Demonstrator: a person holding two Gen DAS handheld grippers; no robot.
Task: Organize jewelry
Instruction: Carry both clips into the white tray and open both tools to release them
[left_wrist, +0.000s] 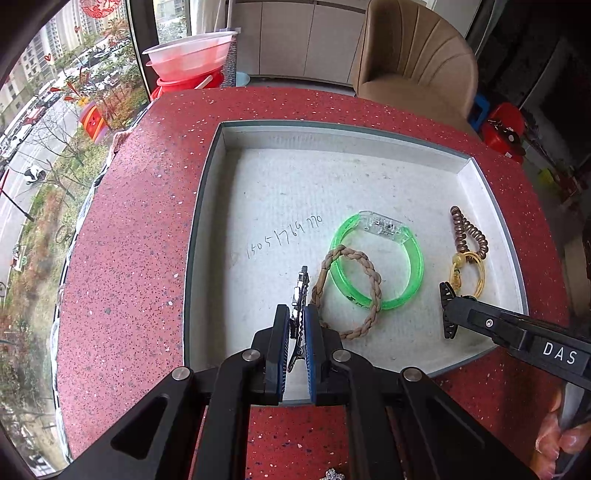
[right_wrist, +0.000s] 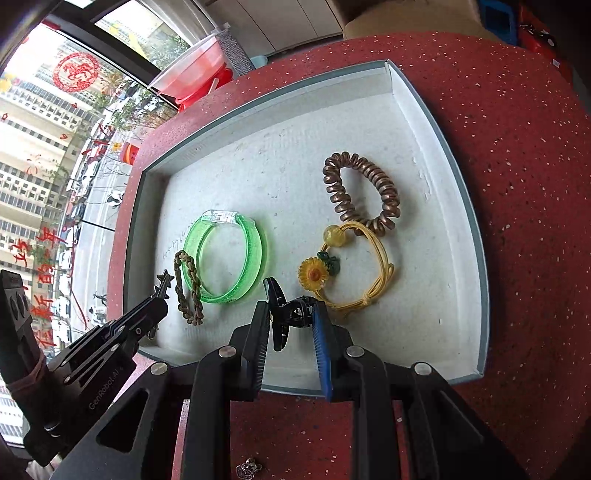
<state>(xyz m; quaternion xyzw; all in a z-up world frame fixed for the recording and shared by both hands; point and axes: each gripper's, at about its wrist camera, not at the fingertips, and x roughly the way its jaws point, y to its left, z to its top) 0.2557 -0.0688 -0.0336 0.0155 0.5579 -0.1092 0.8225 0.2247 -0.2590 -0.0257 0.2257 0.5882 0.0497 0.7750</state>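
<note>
Starting at the left, we see the red speckled surface carrying a shallow grey-rimmed tray with a white lining, handwritten digits on its floor. Our left gripper is closed down tight on a slim dark hair clip with a toothed edge; the clip's long axis runs straight ahead along the fingers, its tip pointing toward the tray's far side. Just to the right of it lies a braided tan cord bracelet, which overlaps the near-left side of a translucent green bangle lying flat, its clear block at the far end. Further right, our right gripper is partly open, its fingers pressing on the two sides of a black claw clip that sits over the tray's near edge; one arm of the clip slants up and away to the left. Touching that clip on the right is a yellow hair tie with a sunflower charm and amber bead, and beyond it a brown spiral hair tie, which overlaps it at its far edge.
</note>
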